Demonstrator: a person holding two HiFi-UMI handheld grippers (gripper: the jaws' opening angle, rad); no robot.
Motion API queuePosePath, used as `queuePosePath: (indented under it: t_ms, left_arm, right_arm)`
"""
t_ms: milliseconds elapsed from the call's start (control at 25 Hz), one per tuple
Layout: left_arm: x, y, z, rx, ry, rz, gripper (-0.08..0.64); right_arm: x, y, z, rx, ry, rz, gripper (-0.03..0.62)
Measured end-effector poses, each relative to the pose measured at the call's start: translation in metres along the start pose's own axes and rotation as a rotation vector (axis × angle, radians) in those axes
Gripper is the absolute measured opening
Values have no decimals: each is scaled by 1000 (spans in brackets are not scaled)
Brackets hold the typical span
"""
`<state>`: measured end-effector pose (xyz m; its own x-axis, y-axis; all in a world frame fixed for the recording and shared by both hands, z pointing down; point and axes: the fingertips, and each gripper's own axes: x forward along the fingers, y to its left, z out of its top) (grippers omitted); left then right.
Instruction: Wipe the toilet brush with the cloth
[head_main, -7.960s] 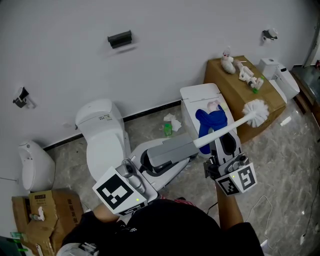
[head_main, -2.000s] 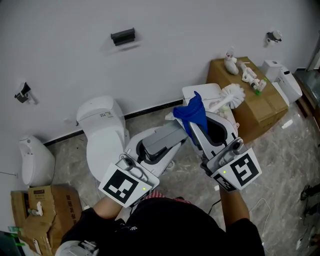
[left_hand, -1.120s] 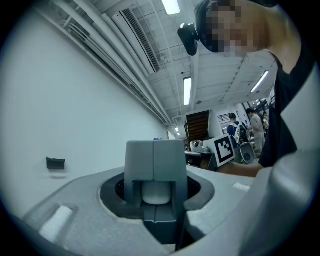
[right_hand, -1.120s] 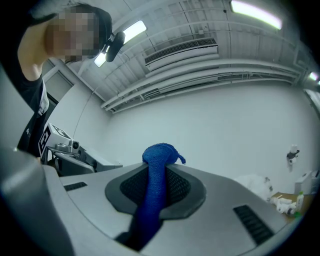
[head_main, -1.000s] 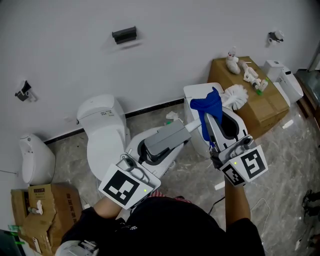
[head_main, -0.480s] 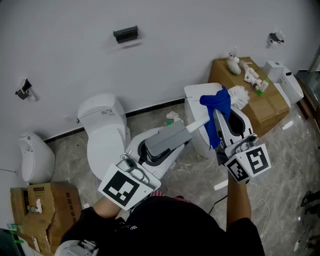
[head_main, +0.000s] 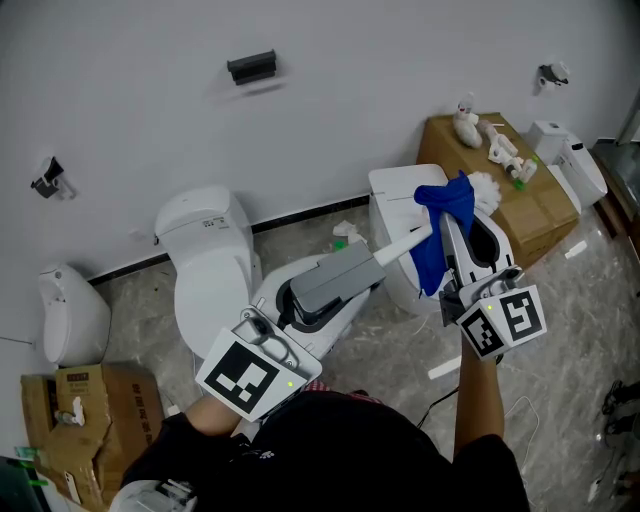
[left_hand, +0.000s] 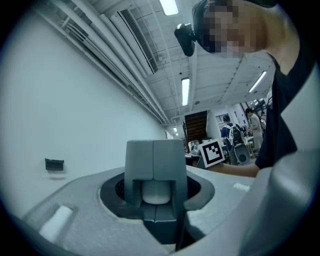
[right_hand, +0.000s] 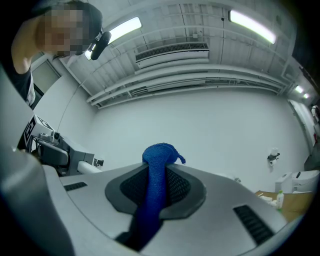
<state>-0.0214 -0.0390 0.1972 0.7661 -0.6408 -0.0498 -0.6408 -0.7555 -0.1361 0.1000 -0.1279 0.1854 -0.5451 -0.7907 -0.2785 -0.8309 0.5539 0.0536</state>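
My left gripper (head_main: 372, 264) is shut on the white handle (head_main: 408, 245) of the toilet brush and holds it out level to the right. The white bristle head (head_main: 492, 188) hangs over an open toilet bowl. My right gripper (head_main: 453, 216) is shut on a blue cloth (head_main: 438, 228), which drapes over the handle just short of the bristles. In the left gripper view the grey jaws (left_hand: 155, 160) clamp the handle's rounded end (left_hand: 156, 192). In the right gripper view the cloth (right_hand: 157, 182) is pinched between the jaws (right_hand: 161, 165), with the left gripper (right_hand: 50, 152) at the far left.
A white toilet (head_main: 205, 260) stands at the left and a second toilet (head_main: 395, 195) sits under the brush. A cardboard box (head_main: 505, 215) with small items stands against the wall at right, beside a white device (head_main: 565, 155). A urinal (head_main: 70, 330) and another box (head_main: 90, 420) are at lower left.
My right gripper has slid the blue cloth to the right along the handle, up to the bristle head. The left gripper and the brush have stayed in place.
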Motion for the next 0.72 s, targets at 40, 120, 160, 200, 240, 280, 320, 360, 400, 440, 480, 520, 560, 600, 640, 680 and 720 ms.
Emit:
queuePosePath:
  t_ms: [40, 120, 160, 200, 240, 280, 320, 360, 400, 440, 480, 520, 560, 600, 640, 680, 720]
  left_arm:
    - [0, 0, 0, 0, 1, -1, 161]
    - [0, -1, 1, -1, 3, -2, 161]
    - [0, -1, 1, -2, 4, -2, 161]
    - [0, -1, 1, -3, 4, -2, 161]
    - [0, -1, 1, -3, 5, -3, 161]
    - [0, -1, 1, -3, 4, -5, 161]
    - [0, -1, 1, -4, 4, -6, 161]
    - [0, -1, 1, -5, 3, -7, 161]
    - [0, -1, 1, -7, 3, -7, 161]
    - [-1, -2, 1, -8, 4, -8, 161]
    - [-1, -2, 1, -9, 5, -9, 161]
    - [-1, -2, 1, -8, 6, -10, 161]
    - [-1, -3, 1, -8, 6, -11, 161]
    - [0, -3, 1, -7, 6, -12, 161]
    - [0, -3, 1, -6, 6, -13, 161]
    - [0, -3, 1, -6, 6, -13, 161]
    - [0, -3, 1, -6, 6, -14, 161]
  right_arm:
    - [-1, -2, 0, 0, 0, -5, 64]
    - [-1, -4, 0, -1, 2, -14, 64]
    - [-2, -6, 0, -2, 3, -17, 64]
    - [-2, -7, -1, -1, 5, -19, 64]
    - [-2, -8, -1, -1, 6, -23, 64]
    - [-3, -10, -2, 0, 7, -28, 64]
    - [-4, -12, -3, 0, 8, -33, 64]
    - [-4, -14, -3, 0, 8, -39, 64]
    - [-5, -15, -4, 1, 8, -44, 64]
    - [-5, -16, -4, 1, 8, -49, 64]
    - [-6, -18, -3, 1, 8, -53, 64]
    - [-7, -19, -3, 0, 10, -57, 64]
    - [-7, -20, -4, -1, 11, -61, 64]
    - [-8, -21, -4, -1, 13, -64, 64]
    - [-8, -22, -5, 0, 14, -67, 64]
    - [-9, -23, -5, 1, 14, -71, 64]
    - [-9, -24, -6, 1, 14, -76, 64]
